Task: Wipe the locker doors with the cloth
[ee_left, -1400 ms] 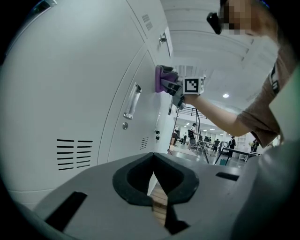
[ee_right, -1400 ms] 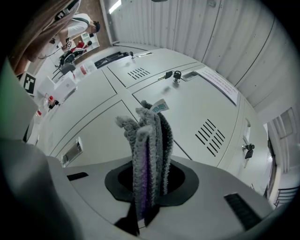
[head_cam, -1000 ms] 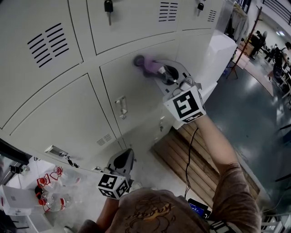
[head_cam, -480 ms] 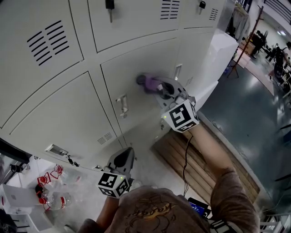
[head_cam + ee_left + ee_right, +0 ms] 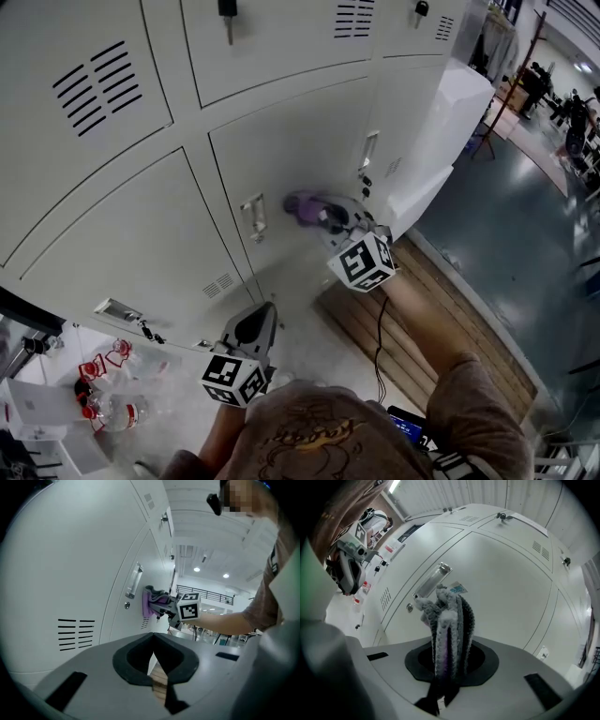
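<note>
The right gripper [image 5: 330, 217] has its fingers [image 5: 423, 700] clamped tight on the cloth [image 5: 447, 625], a grey and purple bunch that stands up from between them. The front of the cloth is pressed against the pale grey locker door [image 5: 291, 141]. Just beside the fingers, to their left, the door's metal handle [image 5: 432, 580] runs upright, with a small round lock below it.

The left gripper [image 5: 154, 674] hangs lower and well apart from the cloth. Its fingers are closed together with nothing between them, and they point toward the bottom row of lockers, beside a set of vent slots [image 5: 75, 633].

Below the right fingers a wooden pallet [image 5: 422, 314] lies on the floor against the locker base. Beyond it to the right, dark glossy flooring [image 5: 506, 225] stretches into an open hall. Beside the left fingers, low at the left, clear bottles with red tops [image 5: 103, 394] stand grouped.
</note>
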The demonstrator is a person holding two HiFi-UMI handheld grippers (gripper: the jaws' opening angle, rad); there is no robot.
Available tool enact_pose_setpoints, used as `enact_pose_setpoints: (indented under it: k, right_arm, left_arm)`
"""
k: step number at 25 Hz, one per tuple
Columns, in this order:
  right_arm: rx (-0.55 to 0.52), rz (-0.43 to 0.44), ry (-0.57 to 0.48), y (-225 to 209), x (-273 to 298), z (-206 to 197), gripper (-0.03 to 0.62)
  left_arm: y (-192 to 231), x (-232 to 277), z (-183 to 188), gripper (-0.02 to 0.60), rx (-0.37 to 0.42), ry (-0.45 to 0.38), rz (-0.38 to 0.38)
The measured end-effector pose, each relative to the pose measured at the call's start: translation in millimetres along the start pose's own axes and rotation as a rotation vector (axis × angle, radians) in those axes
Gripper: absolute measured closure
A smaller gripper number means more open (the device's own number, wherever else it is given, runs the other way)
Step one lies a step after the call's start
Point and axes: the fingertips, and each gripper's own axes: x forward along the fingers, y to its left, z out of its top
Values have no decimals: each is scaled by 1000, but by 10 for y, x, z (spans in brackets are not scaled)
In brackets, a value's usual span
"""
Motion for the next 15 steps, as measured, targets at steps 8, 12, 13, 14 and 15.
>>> enact_pose_setpoints:
  k: [8, 12, 13, 14, 15]
  right_arm:
    - [29, 80, 86, 443, 110, -442, 540]
    - [54, 110, 122, 634, 151, -622, 540]
    - [57, 116, 133, 677, 162, -667, 540]
    - [59, 122, 144, 723, 174, -714, 540]
    - [62, 129, 156, 772, 188, -760, 540]
  left_arm:
    - [33, 15, -22, 577, -4, 8, 5]
    - [39, 23, -33, 578, -8, 11, 7]
    - [41, 25, -36, 578, -9, 11, 8]
    - [46, 26, -40, 578, -10, 11, 9]
    - [51, 26, -45, 577, -12, 11, 11]
